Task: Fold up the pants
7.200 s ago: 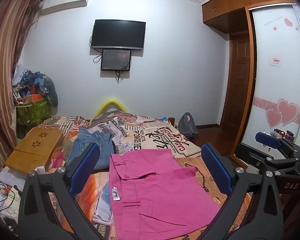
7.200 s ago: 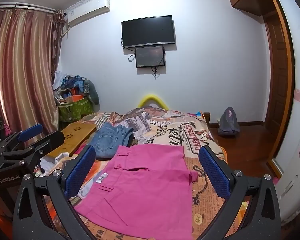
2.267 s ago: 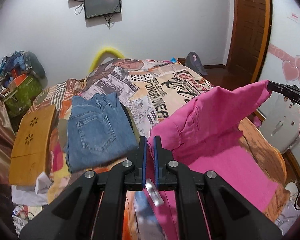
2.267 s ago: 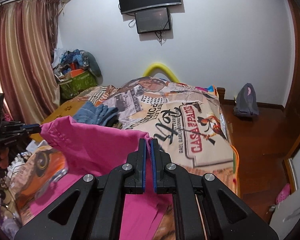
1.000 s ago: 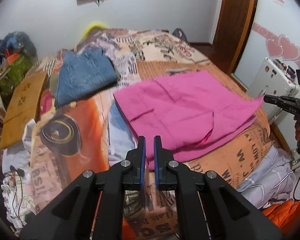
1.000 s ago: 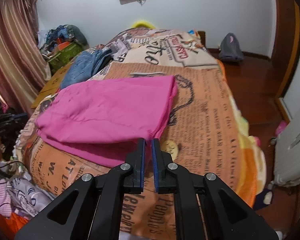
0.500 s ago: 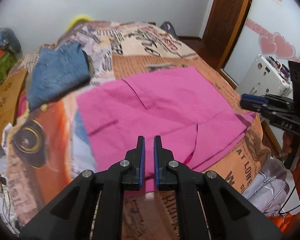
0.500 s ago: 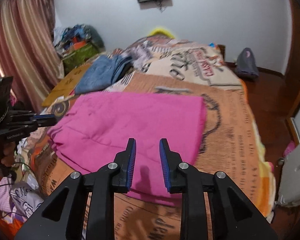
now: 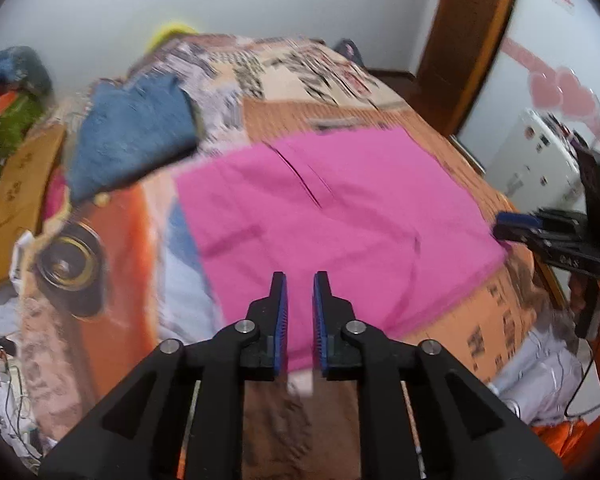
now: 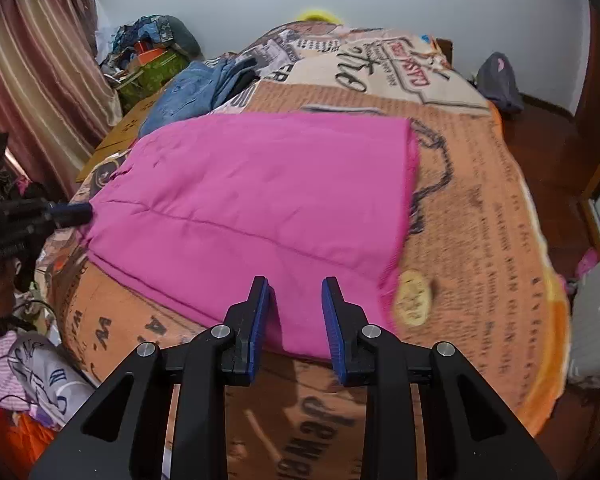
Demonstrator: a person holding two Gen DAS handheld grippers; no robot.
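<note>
Pink pants [image 9: 332, 216] lie folded flat on the printed bedspread [image 9: 112, 248], blue jeans [image 9: 132, 132] beyond their far left corner. The left gripper [image 9: 299, 280] hangs over their near edge, jaws just parted, nothing between. Right view: the right gripper [image 10: 294, 284] likewise, jaws slightly apart over the pants' [image 10: 260, 200] near hem.

The bedspread [image 10: 480, 184] beyond the right tool's fingertips carries a red "CASA" banner (the rest is too blurred); nearer print stays illegible.
</note>
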